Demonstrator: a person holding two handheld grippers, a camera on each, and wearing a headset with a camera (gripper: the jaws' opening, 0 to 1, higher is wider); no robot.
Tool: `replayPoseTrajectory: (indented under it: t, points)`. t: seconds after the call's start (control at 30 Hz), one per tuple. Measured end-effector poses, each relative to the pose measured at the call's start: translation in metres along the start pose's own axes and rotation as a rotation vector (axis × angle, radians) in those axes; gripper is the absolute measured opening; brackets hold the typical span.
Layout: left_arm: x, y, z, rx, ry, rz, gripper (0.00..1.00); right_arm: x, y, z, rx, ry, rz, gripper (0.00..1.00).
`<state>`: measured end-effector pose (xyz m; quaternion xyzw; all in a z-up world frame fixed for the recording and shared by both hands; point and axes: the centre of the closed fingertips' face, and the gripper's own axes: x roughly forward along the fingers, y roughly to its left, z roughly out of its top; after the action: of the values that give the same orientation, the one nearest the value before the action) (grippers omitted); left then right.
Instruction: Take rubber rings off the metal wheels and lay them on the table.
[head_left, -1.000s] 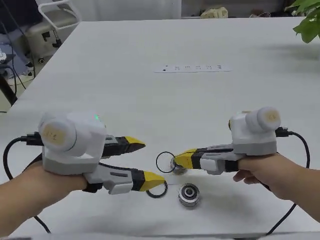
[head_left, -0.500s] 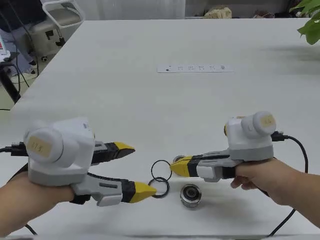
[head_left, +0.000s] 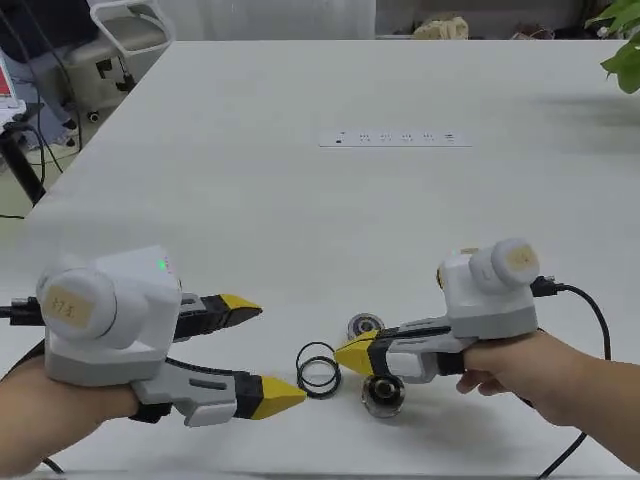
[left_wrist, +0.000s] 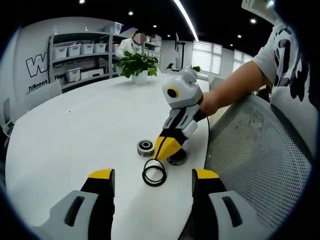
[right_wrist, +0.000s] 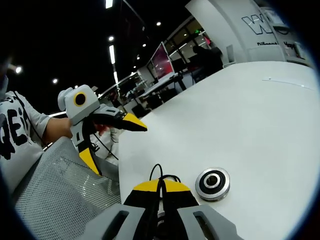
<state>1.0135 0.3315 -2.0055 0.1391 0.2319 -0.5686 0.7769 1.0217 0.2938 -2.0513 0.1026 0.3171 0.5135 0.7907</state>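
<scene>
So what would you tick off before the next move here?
1. Black rubber ring down on the white table: ok, it lies beside a second black ring.
2. Ring released: not ok; the right gripper has its fingers shut on its edge.
3. Left gripper free: ok, open and holding nothing.
4. Next round metal wheel within reach: ok, it stands clear just beyond the right gripper.
5. Nearer metal wheel clear: not ok, partly under the right gripper.
6. Rings left on either wheel: cannot tell.
</scene>
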Motion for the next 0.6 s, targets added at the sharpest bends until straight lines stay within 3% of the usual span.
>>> replayPoseTrajectory:
  t: [0.6]
  points:
    - [-0.0023, 0.0, -0.0041, -0.025, 0.003, 0.004, 0.6, 0.0045, -0.0065, -0.0086, -0.037, 0.036, -0.039, 0.0]
